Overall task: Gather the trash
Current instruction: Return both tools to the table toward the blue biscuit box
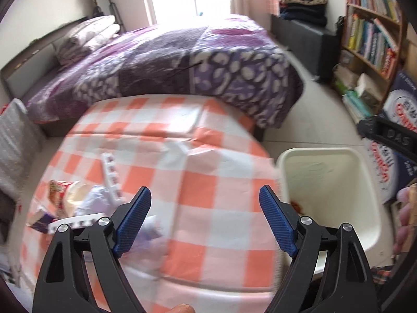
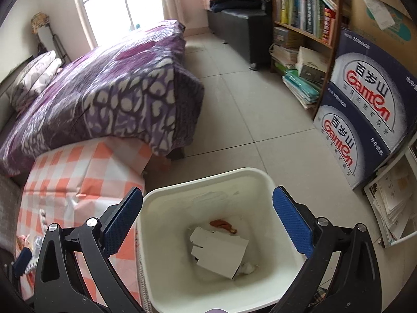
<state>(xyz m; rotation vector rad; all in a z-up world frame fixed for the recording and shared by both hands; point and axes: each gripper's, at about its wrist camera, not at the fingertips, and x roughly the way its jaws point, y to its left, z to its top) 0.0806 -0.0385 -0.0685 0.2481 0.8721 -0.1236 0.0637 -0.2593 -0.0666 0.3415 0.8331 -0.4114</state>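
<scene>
Right wrist: smooth white bin (image 2: pixel 263 182), flat torn cardboard (image 2: pixel 219 254) inside.

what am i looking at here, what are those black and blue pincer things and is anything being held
Those are two hand-held claws, one in each of a person's hands, each carrying a wide-angle camera that looks along its fingers. The left claw stands open over a checked tablecloth, with wrappers and white trays lying at its left. The right claw stands open above a white bin holding a white card box and an orange scrap. Neither holds anything.
</scene>
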